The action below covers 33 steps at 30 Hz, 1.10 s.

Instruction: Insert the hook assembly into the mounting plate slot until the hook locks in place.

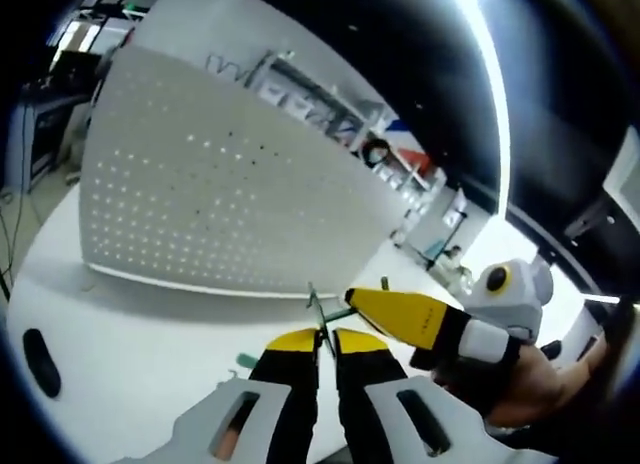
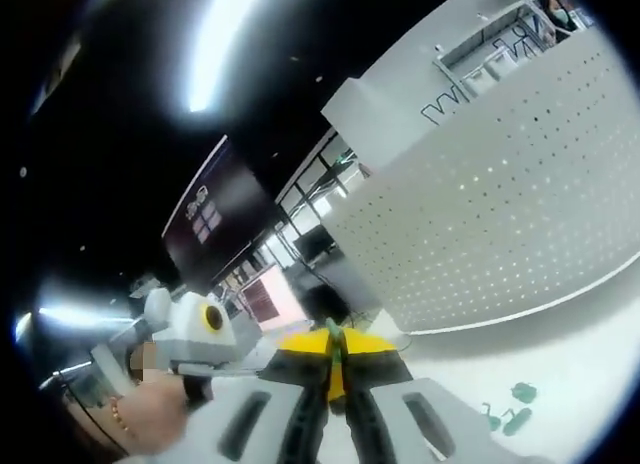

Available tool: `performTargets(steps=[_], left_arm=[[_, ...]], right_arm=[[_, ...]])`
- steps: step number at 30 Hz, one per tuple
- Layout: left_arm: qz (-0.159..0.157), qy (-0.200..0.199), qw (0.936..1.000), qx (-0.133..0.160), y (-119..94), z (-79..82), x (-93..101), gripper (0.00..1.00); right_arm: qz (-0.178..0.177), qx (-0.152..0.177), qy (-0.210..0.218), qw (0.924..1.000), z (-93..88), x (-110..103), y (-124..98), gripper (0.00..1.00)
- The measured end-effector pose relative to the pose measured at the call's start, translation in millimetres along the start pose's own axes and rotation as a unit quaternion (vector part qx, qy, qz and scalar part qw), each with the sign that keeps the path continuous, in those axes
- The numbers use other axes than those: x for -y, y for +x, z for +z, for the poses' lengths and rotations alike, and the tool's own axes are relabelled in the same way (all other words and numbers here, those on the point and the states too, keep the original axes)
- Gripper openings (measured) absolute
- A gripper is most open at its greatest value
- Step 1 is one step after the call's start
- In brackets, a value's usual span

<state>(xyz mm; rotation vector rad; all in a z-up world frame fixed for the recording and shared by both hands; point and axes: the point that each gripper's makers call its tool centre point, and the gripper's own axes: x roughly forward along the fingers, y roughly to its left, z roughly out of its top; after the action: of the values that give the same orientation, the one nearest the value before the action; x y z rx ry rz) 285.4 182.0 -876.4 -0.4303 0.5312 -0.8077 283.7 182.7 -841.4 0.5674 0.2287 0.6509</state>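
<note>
Here, in the left gripper view: left gripper (image 1: 326,336) with yellow-tipped black jaws drawn together on a thin green metal hook assembly (image 1: 316,312), a slim wire piece standing up between the pads. Coming in from the right, right gripper (image 1: 352,302), its yellow tip laid against the same green piece, white and black body behind it, a person's bare hand (image 1: 535,384) gripping the handle. Beyond both, a white mounting plate (image 1: 230,189), a flat upright panel dotted with regular rows of small holes, standing on a smooth white table (image 1: 120,354); hook assembly near the panel's lower edge but apart from it. Small green bit (image 1: 247,361) lying on the table just left of the jaws; dark oval mark (image 1: 41,362) far left on the tabletop.

From the right gripper view: right gripper (image 2: 334,346) closed on the hook assembly (image 2: 333,336), seen merely as a thin green sliver at the tips. Left gripper (image 2: 200,329) entering from the left, grey-white body with a round yellow-ringed lens, a person's hand (image 2: 150,409) with a thin bracelet below it. Mounting plate (image 2: 510,204) on the right, matte, perforated, tilted across the picture. Given here alone: three loose green hook pieces (image 2: 508,409) lying on the table (image 2: 590,354), well to the right of the jaws, plus glossy dark ceiling and a bright strip light (image 2: 225,39).
</note>
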Motion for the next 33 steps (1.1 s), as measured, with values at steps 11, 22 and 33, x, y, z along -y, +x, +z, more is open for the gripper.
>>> performTargets(steps=[11,22,33], left_arm=[[0.016,0.042,0.9990,0.009,-4.8,9.1,-1.7,0.01],[0.053,0.111,0.9923,0.011,-11.0,15.2,-12.2,0.01],[0.062,0.209,0.9760,0.007,-10.4,16.3,-2.9,0.01]], right_arm=[[0.007,-0.011,-0.049,0.9987,1.6,-9.6,-1.0,0.03],[0.027,-0.041,-0.067,0.9965,1.3,-18.2,-10.7,0.09],[0.035,-0.045,-0.100,0.9933,1.1,-17.8,-2.1,0.07]])
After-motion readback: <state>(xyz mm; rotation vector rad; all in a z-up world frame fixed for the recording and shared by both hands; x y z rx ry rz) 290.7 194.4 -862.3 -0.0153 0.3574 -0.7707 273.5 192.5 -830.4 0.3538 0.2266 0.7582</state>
